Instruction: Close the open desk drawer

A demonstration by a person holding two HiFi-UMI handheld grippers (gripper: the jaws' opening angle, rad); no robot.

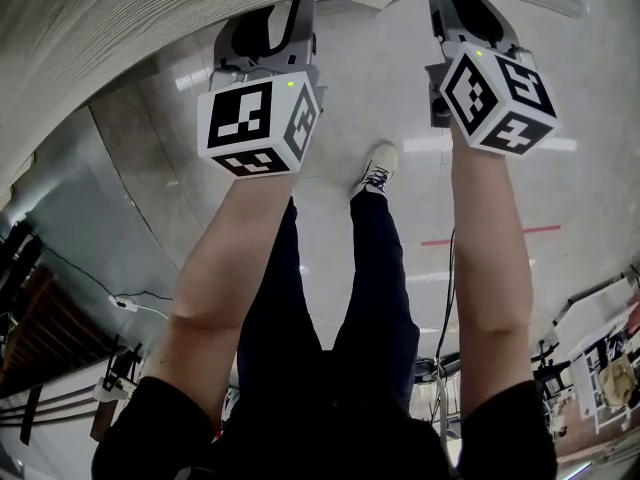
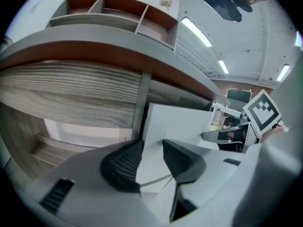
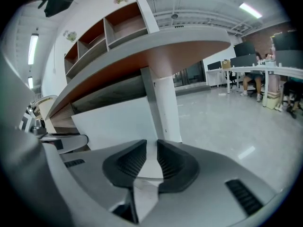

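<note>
The left claw (image 2: 150,150) hangs released, jaws apart with nothing between them. It faces the wood-grain drawer front (image 2: 71,96) just under the tabletop (image 2: 104,48); how far the drawer stands out I cannot tell. It looks a stiff, light panel on runners, so a flat push on its face should serve, with no grip needed. A white side panel (image 2: 177,122) and a leg (image 3: 163,103) crowd the right, with open floor (image 3: 227,122) beyond. The right claw (image 3: 150,150) is empty, jaws narrowly apart.
</note>
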